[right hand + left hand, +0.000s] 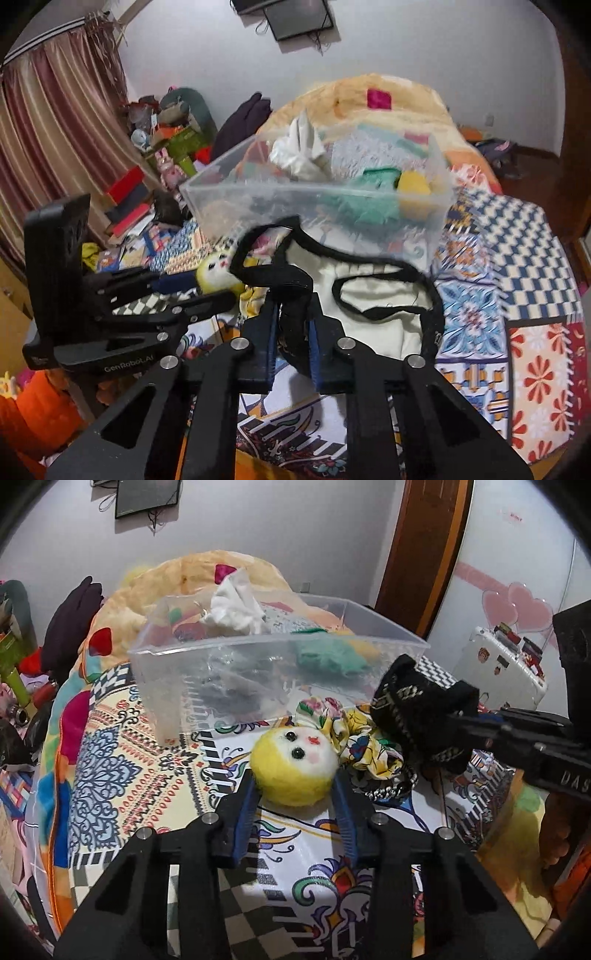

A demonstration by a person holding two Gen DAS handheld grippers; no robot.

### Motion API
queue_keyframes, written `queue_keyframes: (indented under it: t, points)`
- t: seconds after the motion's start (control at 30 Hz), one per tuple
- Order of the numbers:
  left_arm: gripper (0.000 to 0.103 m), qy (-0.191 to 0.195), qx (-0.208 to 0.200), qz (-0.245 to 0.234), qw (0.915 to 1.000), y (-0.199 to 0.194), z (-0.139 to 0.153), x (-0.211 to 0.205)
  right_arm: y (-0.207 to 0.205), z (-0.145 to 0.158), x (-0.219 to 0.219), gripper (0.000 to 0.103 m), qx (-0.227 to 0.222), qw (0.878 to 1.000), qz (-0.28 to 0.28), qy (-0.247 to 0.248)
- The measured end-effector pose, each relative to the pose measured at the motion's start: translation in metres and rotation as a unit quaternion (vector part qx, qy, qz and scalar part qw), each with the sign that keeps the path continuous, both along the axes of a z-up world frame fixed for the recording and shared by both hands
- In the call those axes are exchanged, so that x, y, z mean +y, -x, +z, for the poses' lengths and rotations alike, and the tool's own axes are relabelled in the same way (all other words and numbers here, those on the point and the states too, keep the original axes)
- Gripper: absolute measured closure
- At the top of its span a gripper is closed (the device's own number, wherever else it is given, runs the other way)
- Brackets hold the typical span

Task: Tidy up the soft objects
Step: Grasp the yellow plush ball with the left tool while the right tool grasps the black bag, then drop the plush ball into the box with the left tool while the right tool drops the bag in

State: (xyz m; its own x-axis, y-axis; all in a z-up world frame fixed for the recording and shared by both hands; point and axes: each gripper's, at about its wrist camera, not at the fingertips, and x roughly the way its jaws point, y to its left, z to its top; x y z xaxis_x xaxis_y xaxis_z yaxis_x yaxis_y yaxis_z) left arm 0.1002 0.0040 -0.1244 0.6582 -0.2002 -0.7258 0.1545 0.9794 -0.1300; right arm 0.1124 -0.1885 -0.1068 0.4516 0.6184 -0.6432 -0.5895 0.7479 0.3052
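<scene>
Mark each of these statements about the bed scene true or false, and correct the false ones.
1. The right gripper is shut on a black garment. True.
2. The clear bin has nothing in it. False: it holds a white cloth and a green cloth, among other things.
3. The yellow doll head sits between the open jaws of the left gripper. True.
4. The doll head lies inside the bin. False: it lies on the bedspread in front of the bin.
5. A floral scrunchie lies beside the doll head. True.
</scene>
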Motion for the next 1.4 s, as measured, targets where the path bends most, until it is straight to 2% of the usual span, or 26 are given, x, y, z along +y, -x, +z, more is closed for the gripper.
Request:
queue_keyframes:
  t: [0.43,0.8,1.0,1.23,1.4]
  points:
    - [0.063,0.002,-0.061,0.029,0.9977,0.014,0.045,0.018,0.005,0.051,-0.022,0.092,-0.065,0.996,-0.035,-0.042]
    - [0.063,-0.005,-0.109,0.043,0.9932,-0.007,0.081,0.03,-0.023,0.092,-0.027,0.092,-0.126,0.986,-0.069,-0.081]
    - [0.063,0.006,-0.092,0.037,0.995,-0.04,0.081,0.038,-0.045,0.097,-0.009,0.092,-0.139,0.986,-0.063,-0.067]
    - [0.063,0.013,-0.042,0.011,0.999,-0.085,0.057,0.03,-0.069,0.065,0.016,0.092,-0.112,0.992,-0.053,-0.035]
    - [0.063,0.0,-0.016,0.008,0.9998,-0.103,0.037,0.022,-0.083,0.045,0.032,0.092,-0.091,0.995,-0.042,-0.008]
